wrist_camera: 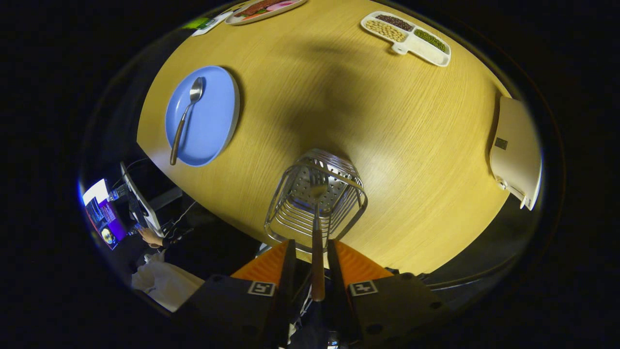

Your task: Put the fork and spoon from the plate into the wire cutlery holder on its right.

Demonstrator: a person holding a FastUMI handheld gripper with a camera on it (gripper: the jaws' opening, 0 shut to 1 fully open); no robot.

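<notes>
My gripper [312, 254] is shut on the fork [317, 232], both fingers pressing its wooden handle. The fork's metal head points down into the wire cutlery holder [316, 198], which stands just ahead of the fingers near the table's near edge. Far off to the left of the holder sits the blue plate [213, 121]. On it lies the spoon [186, 116], bowl away from me, its handle reaching over the plate's near rim.
A white divided tray [407, 38] with beans lies at the far side of the wooden table [387, 135]. A pale flat device [516, 150] sits at the right edge. Another dish [264, 9] lies far back. A person's hand [150, 237] works at screens below the table's left edge.
</notes>
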